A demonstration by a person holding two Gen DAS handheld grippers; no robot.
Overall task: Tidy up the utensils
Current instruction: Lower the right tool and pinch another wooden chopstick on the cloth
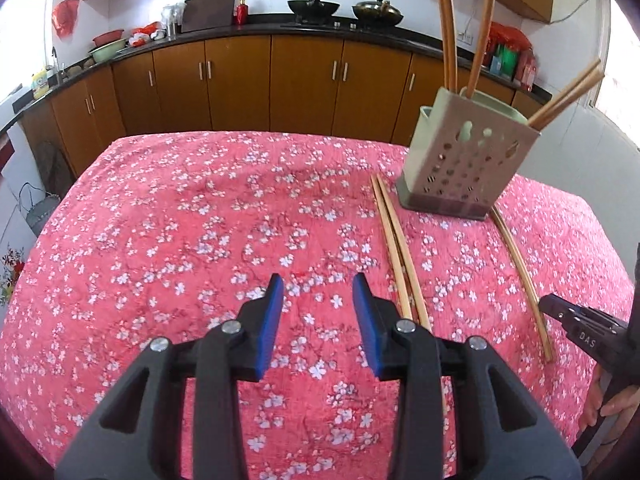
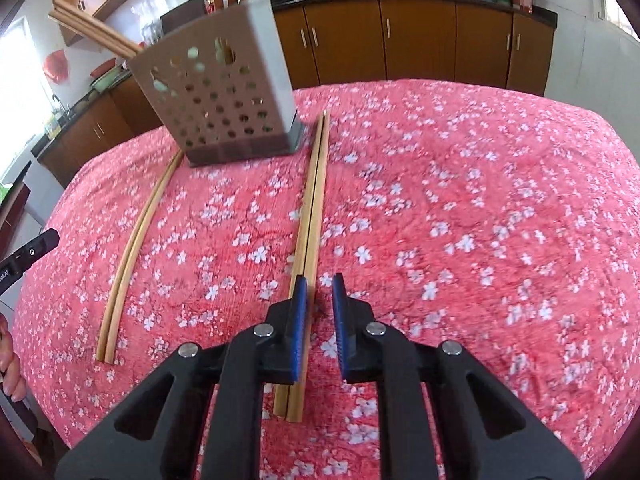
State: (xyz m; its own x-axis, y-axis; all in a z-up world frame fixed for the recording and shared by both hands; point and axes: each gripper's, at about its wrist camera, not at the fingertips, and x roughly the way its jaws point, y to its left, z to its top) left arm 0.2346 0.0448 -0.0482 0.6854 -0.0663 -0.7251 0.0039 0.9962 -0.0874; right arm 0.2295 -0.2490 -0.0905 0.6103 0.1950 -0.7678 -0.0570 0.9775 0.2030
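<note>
A perforated beige utensil holder [image 1: 460, 168] [image 2: 224, 112] stands on the red floral tablecloth [image 1: 200, 220], with several wooden chopsticks sticking out of it. Two chopstick pairs lie flat on the cloth in front of it. My left gripper [image 1: 318, 292] is open and holds nothing; one pair [image 1: 396, 248] [image 2: 136, 248] lies just right of its right finger. My right gripper [image 2: 320, 312] hovers low over the near end of the other pair [image 2: 314, 200] [image 1: 520, 280]. Its jaws stand narrowly apart with only cloth showing between them, and the pair runs under its left finger.
Each wrist view catches the other gripper at its edge, the right gripper [image 1: 550, 306] and the left gripper [image 2: 50, 236], each with a person's hand [image 1: 612, 400] behind it. Brown kitchen cabinets [image 1: 240, 80] and a dark counter with woks run behind the table.
</note>
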